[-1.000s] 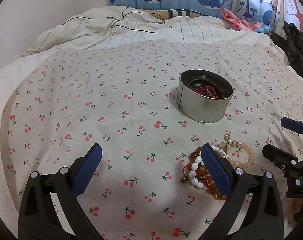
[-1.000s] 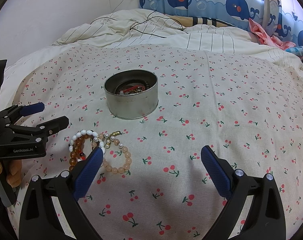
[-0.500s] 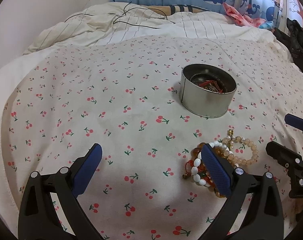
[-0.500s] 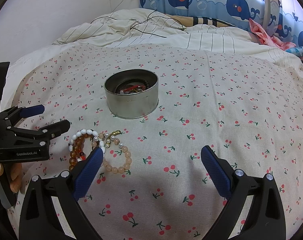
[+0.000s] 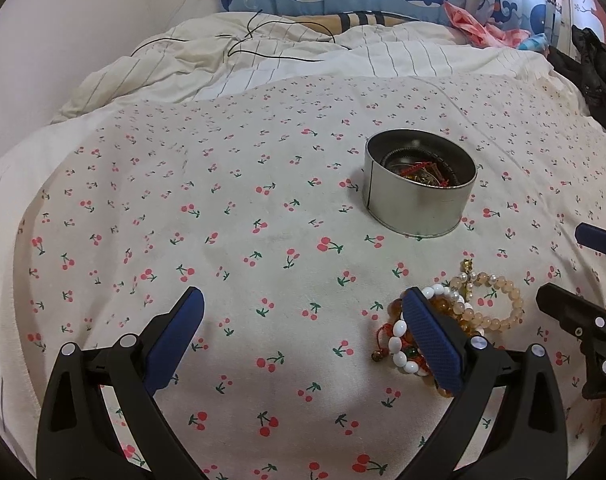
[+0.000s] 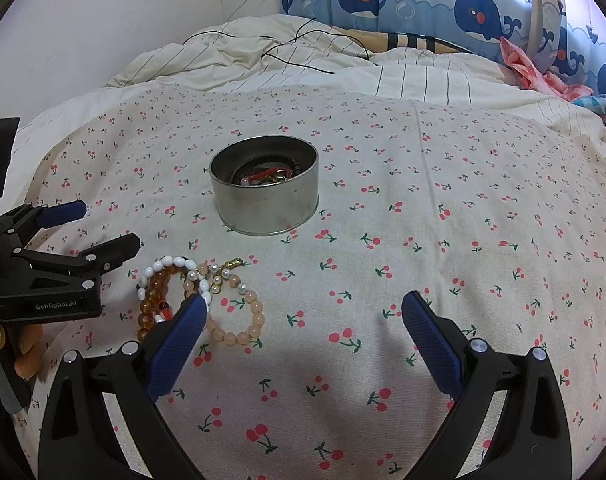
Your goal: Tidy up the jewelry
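Observation:
A round metal tin (image 5: pixel 419 196) stands on the cherry-print bedsheet and holds several jewelry pieces; it also shows in the right wrist view (image 6: pixel 264 196). A pile of bead bracelets (image 5: pixel 463 312), white, amber and peach, lies in front of the tin and shows in the right wrist view too (image 6: pixel 195 300). My left gripper (image 5: pixel 303 328) is open and empty, its right finger over the left part of the pile. My right gripper (image 6: pixel 303 330) is open and empty, its left finger over the pile's near edge. Each gripper shows at the edge of the other's view.
The cherry-print sheet (image 5: pixel 223 220) covers the bed. A rumpled striped duvet (image 5: pixel 303 56) with a black cable lies behind it. A whale-print curtain (image 6: pixel 463 4) hangs at the back. Dark clothes (image 5: pixel 595 76) sit at the far right.
The left gripper has drawn back and risen a little, so the tin and bracelets sit lower in its view. The right gripper has hardly moved. Both stay open.

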`<action>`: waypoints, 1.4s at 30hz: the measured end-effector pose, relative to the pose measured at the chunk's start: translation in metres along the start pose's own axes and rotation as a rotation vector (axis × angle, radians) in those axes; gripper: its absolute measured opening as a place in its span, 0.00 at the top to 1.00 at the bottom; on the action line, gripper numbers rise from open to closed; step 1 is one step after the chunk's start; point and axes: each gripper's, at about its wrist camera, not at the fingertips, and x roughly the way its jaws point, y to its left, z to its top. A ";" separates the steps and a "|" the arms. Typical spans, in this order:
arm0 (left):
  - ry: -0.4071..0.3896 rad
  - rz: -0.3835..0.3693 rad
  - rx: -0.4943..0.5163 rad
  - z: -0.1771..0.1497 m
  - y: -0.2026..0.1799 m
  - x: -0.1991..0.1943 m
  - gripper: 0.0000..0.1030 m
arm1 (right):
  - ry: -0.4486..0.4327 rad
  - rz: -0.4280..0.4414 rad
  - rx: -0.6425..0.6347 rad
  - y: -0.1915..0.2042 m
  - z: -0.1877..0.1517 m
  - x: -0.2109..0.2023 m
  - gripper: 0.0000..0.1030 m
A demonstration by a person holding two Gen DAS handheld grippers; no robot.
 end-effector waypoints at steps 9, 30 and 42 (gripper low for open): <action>-0.001 0.006 0.005 0.001 0.000 0.001 0.07 | 0.001 -0.001 0.000 0.000 0.000 0.000 0.09; 0.012 0.019 0.007 0.000 0.000 0.003 0.07 | 0.003 -0.003 0.000 0.002 0.002 0.001 0.09; 0.087 -0.111 -0.147 0.001 0.024 0.014 0.07 | 0.009 -0.003 -0.003 0.002 0.003 0.002 0.09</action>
